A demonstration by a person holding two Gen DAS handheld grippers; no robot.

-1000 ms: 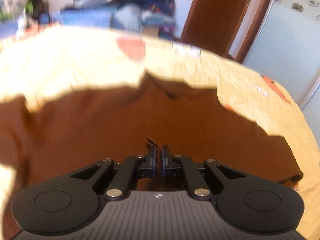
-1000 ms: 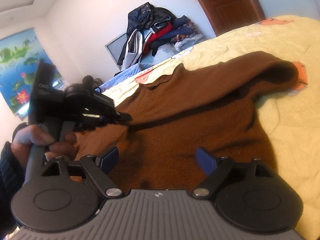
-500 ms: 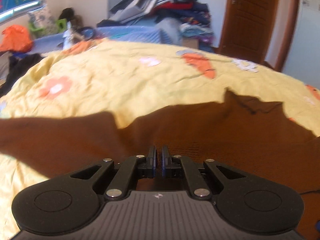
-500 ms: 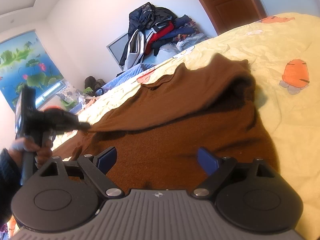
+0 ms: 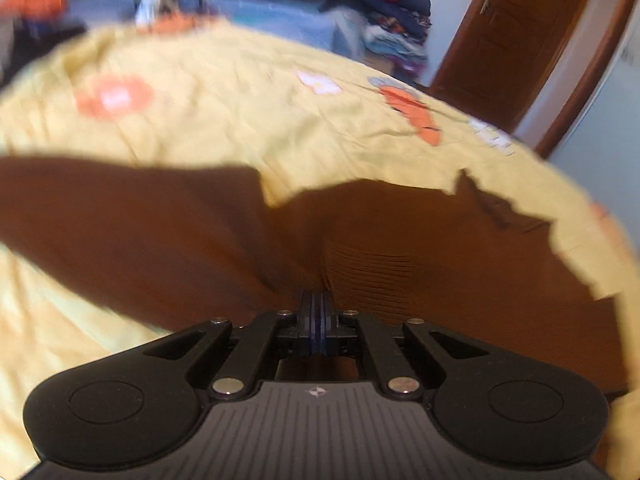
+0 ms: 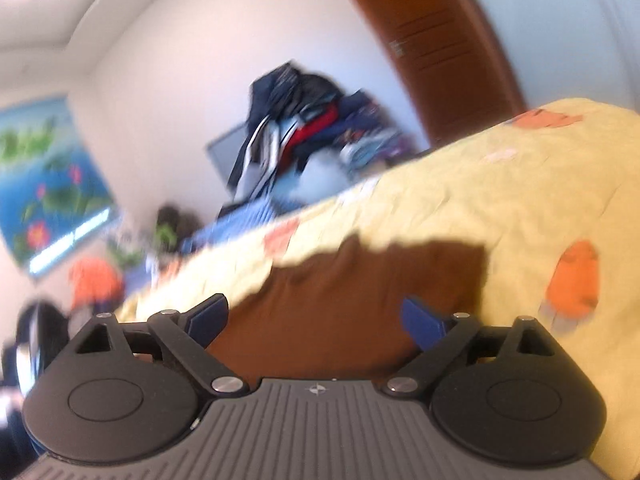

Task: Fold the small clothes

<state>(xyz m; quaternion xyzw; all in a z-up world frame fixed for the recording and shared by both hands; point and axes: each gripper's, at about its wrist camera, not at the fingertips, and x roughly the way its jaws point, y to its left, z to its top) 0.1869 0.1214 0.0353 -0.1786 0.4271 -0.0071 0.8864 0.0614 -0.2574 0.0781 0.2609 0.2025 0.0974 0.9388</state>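
A brown knit sweater lies spread on the yellow bedspread. One sleeve stretches out to the left. My left gripper is shut on the sweater's ribbed edge, and the fabric bunches at the jaws. In the right wrist view the sweater lies just beyond my right gripper, which is open and holds nothing, a little above the fabric. Both views are motion-blurred.
The bedspread has orange and white flower prints. A pile of clothes sits against the far wall beside a brown wooden door. A blue floral picture hangs at the left.
My left gripper has kept its hold and dragged the sweater edge, so the fabric now bunches at the jaws. My right gripper has tilted upward and swung; the left gripper has left its view.
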